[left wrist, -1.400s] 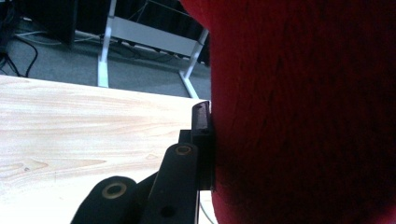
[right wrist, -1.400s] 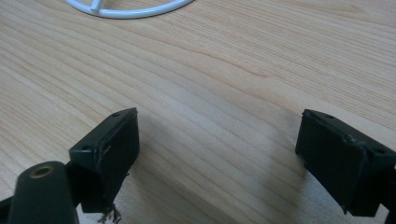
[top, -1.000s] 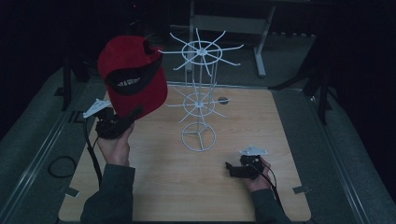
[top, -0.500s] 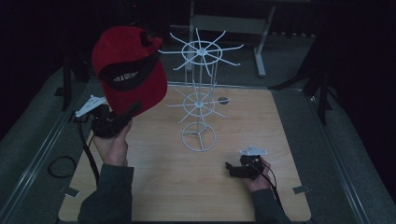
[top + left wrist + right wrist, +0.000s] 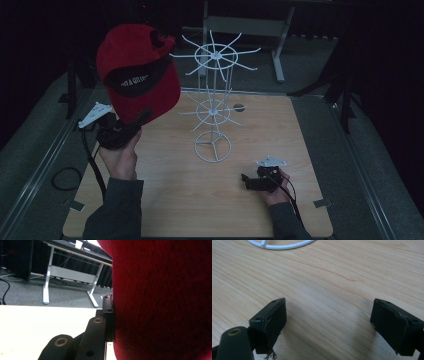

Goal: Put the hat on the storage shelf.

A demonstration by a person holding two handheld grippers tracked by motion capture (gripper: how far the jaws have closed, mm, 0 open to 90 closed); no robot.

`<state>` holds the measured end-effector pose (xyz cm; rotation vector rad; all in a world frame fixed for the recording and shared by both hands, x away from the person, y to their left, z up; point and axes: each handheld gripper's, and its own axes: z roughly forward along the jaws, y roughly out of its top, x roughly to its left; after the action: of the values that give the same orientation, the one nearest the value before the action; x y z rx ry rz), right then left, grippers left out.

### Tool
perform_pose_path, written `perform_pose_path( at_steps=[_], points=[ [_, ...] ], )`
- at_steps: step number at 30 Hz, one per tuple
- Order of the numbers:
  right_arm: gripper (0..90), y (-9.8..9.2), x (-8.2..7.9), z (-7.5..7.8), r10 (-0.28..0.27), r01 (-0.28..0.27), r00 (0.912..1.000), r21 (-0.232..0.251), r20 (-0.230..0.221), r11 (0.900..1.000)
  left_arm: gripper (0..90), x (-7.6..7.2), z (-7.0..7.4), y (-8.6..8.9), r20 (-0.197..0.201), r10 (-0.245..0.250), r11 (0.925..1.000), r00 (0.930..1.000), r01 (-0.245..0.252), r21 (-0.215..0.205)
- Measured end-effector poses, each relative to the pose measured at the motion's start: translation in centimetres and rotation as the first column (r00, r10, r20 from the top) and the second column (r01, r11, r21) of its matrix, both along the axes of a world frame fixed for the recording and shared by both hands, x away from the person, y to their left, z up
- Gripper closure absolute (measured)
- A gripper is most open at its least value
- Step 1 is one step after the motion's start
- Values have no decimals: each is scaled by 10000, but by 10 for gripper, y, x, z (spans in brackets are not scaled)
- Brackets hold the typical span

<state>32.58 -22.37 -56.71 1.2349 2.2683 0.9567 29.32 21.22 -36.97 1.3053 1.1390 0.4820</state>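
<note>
The left tool is clamped on the lower edge of a red baseball cap, which it holds up in the upper left of the high view, well above the wooden counter and just left of the white wire display rack standing mid-frame. In the left gripper view the cap's red fabric covers the right half, pressed against one black jaw. The right tool rests low on the counter at the lower right, jaws wide apart with nothing between them; in the right gripper view bare wood grain lies between them and the rack's ring base shows at the top edge. The step looks to be hanging the cap on an upper prong of the rack. To do it well, the person should keep the grip firm, carry the cap's open underside over a prong tip, and lower it gently, since the light rack could tip; the free tool could steady the base.
</note>
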Motion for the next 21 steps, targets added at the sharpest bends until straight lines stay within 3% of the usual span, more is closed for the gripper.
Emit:
perform_pose_path(
  at_steps=[9, 21],
  points=[
    [133, 0, 0, 0, 24, -24, 10000, -8, 1, 10000, 840, -5, 5, -3, 214, -60, 9999, 9998, 57, 154],
    [133, 0, 0, 0, 41, -41, 10000, -10, -2, 10000, 839, -13, 2, -4, 351, -197, 9996, 9992, 190, 185]
  ],
)
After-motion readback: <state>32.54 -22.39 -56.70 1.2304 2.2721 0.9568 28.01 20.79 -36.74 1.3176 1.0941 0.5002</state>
